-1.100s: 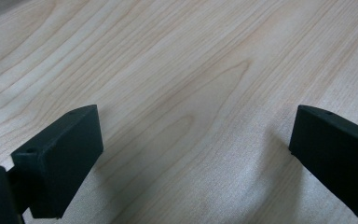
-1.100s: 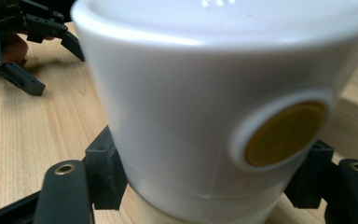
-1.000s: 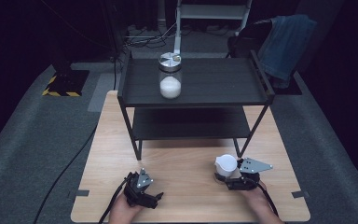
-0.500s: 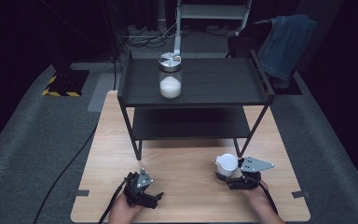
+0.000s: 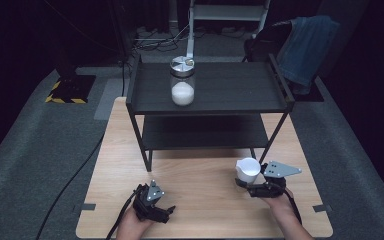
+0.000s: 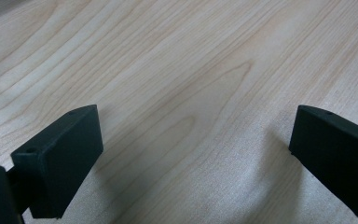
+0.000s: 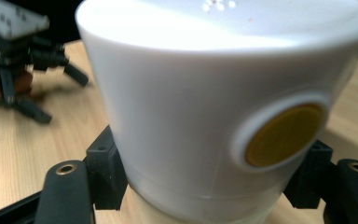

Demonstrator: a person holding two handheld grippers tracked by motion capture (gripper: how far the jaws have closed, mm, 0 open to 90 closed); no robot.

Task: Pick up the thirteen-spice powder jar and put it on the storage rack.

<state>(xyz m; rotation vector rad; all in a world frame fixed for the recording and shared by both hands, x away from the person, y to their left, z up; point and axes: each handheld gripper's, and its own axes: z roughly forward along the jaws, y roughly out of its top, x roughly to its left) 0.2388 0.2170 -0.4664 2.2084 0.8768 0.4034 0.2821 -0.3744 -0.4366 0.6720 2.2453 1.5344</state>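
Left gripper [image 5: 156,210]: held low over the near left of the wooden table [image 5: 200,200], jaws spread wide with bare wood between them; nothing is grasped.

Glass jar [image 5: 182,80]: stood on the top tier of the black shelf [image 5: 240,87], metal lid on, white powder filling its lower part; untouched, well apart from both grippers.

White cup [image 5: 248,170]: clamped low on its wall by the right gripper [image 5: 252,184], upright, at the table's near right, just before the shelf's right leg.

Progress, as judged: pickup done; carrying and placing or filling left.
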